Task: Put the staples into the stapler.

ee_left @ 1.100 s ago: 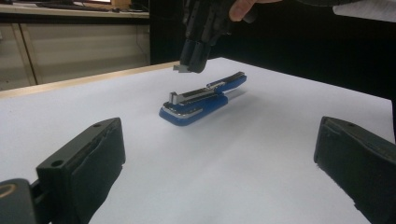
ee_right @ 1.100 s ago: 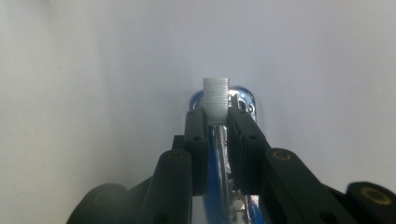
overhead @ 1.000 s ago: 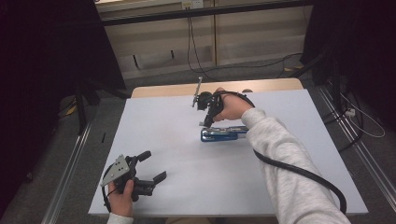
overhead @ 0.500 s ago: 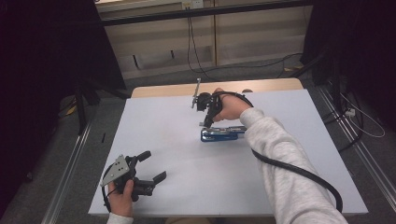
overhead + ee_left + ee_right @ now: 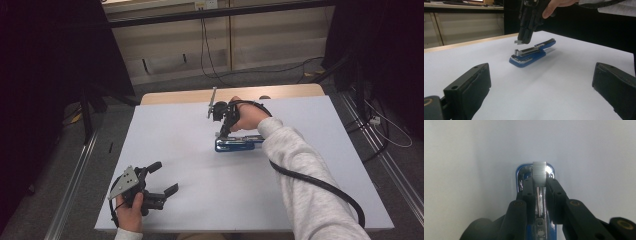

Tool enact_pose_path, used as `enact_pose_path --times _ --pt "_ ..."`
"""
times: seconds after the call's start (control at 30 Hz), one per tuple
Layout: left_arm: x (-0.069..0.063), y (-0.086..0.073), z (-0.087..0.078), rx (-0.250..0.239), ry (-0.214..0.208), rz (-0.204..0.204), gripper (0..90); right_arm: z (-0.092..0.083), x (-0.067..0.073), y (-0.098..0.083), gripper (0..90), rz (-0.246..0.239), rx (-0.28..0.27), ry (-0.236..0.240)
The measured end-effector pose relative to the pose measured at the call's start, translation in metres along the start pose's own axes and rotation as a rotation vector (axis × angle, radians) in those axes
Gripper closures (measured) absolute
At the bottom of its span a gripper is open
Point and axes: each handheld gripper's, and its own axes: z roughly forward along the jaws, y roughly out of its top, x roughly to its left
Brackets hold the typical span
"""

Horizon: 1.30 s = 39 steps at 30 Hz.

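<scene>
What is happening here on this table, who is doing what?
A person works at a white table with a gripper in each hand. The right gripper hangs above a blue stapler lying open near the table's far middle, and pinches a small strip of staples between its fingers, apparently to load it. The left gripper rests open near the table's front left corner, holding nothing.

Stapler (image 5: 239,144) was blue with chrome metal inside, staple strip (image 5: 539,171) silvery white. Table (image 5: 200,170) white. Both grippers black. Sleeve (image 5: 300,175) light grey.
</scene>
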Motion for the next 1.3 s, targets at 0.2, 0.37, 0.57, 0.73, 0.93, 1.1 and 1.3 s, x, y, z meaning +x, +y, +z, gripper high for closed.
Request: enact_pose_path --times 0.2,0.37,0.57,0.73,0.93,1.1,1.3 --pt "0.000 0.000 0.000 0.000 0.000 -0.003 2.0 0.003 -0.001 -0.002 78.6 -0.008 0.002 0.003" --pt "0.000 0.000 0.000 -0.001 -0.001 -0.005 2.0 0.008 -0.001 -0.003 78.6 -0.022 0.004 0.000" --pt "0.000 0.000 0.000 -0.002 -0.002 -0.004 2.0 0.011 -0.002 -0.004 78.5 -0.030 0.010 0.000" --pt "0.000 0.000 0.000 -0.002 -0.001 -0.005 2.0 0.013 -0.003 -0.004 78.5 -0.032 0.013 0.000" --pt "0.000 0.000 0.000 0.000 0.000 0.002 2.0 0.017 -0.001 -0.005 78.5 -0.022 0.028 0.009" --pt "0.000 0.000 0.000 0.001 -0.001 0.002 2.0 0.017 -0.001 -0.005 78.5 -0.022 0.026 0.008" --pt "0.001 0.000 0.001 0.002 -0.001 0.002 2.0 0.019 -0.001 -0.005 76.4 -0.020 0.025 0.001"
